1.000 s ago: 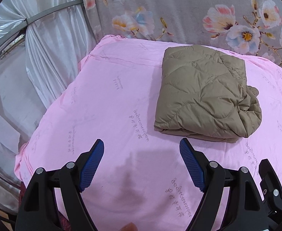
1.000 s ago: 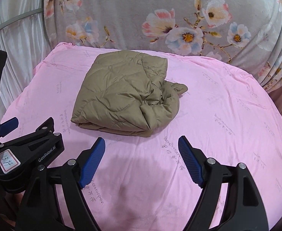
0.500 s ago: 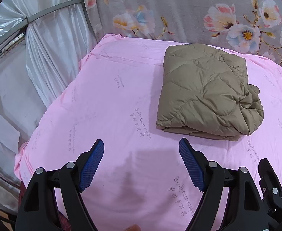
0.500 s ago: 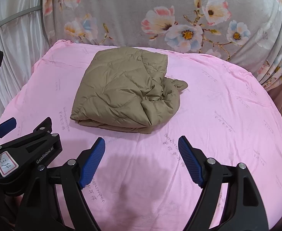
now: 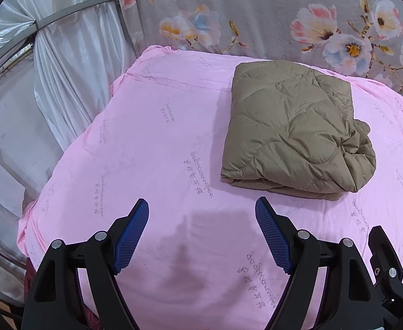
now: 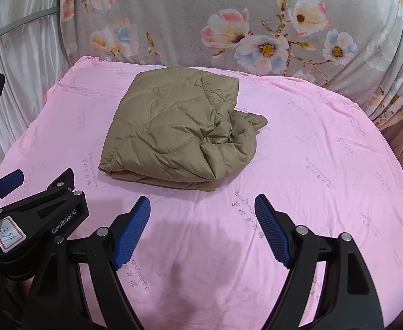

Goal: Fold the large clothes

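A tan quilted jacket lay folded into a thick, roughly square bundle on the pink sheet, toward the far side of the surface and close to the grey floral fabric hanging behind it. Its left and near edges were neat and flat, showing stacked layers along the near fold, while the right side bunched into a crumpled lump, with a small flap of cloth poking out onto the sheet — plainest from the right-hand camera. The left gripper hovered over bare pink cloth on the near side of the bundle, its blue-padded jaws spread wide with nothing between them; the jacket sat beyond it and off to its right, clear of both pads. The right gripper hung likewise over the sheet, jaws apart and empty, with the jacket ahead and slightly left of its line, not touching it. Beside it, at the lower left of its view, stood the black body of the left gripper, carrying a small white label. Faint printed script ran in short lines across the sheet, and a soft shadow fell under each tool. White satin drapes hung to the left of the surface — gathered in folds behind a grey bar.
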The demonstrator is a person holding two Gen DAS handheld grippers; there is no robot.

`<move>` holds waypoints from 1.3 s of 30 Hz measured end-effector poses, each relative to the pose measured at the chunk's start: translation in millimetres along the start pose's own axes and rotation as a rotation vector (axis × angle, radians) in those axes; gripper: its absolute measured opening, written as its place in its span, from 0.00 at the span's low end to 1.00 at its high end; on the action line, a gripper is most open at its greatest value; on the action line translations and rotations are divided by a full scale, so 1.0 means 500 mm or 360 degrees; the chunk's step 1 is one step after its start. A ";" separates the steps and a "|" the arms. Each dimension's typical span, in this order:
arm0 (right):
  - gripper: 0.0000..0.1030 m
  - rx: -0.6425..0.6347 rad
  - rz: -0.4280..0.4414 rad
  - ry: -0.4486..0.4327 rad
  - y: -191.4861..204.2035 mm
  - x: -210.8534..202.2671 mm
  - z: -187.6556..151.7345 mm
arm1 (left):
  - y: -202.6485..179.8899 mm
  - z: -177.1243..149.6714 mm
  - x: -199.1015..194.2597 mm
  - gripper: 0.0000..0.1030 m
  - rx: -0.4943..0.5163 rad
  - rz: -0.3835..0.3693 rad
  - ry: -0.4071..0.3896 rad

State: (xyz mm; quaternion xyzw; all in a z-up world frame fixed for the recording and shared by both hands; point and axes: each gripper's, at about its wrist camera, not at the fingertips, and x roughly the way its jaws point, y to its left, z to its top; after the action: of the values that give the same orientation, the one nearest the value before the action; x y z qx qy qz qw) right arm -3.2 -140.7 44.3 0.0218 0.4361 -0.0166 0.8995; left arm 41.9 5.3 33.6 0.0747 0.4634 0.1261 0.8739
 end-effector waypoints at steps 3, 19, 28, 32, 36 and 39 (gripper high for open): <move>0.74 0.0004 -0.0006 0.0003 -0.002 0.001 -0.001 | 0.000 0.001 0.003 0.75 0.0004 -0.0007 0.0004; 0.74 0.0014 -0.0013 0.0018 -0.014 0.006 -0.008 | -0.007 -0.003 0.010 0.75 0.0006 -0.0020 0.0012; 0.73 0.0031 -0.0034 0.0030 -0.016 0.009 -0.009 | -0.016 -0.008 0.011 0.74 0.0034 -0.0018 -0.0004; 0.73 0.0030 -0.0046 0.0031 -0.018 0.008 -0.010 | -0.018 -0.009 0.011 0.74 0.0036 -0.0026 0.0003; 0.73 0.0027 -0.0045 0.0031 -0.018 0.009 -0.009 | -0.016 -0.008 0.011 0.75 0.0040 -0.0028 0.0008; 0.73 0.0025 -0.0045 0.0032 -0.019 0.009 -0.009 | -0.017 -0.009 0.012 0.75 0.0049 -0.0029 0.0017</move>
State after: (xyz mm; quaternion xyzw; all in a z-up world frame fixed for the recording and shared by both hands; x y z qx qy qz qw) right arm -4.4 -150.0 37.9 0.0229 0.4451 -0.0325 0.8946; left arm 42.6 -1.0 24.1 0.0834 0.4707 0.1113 0.8713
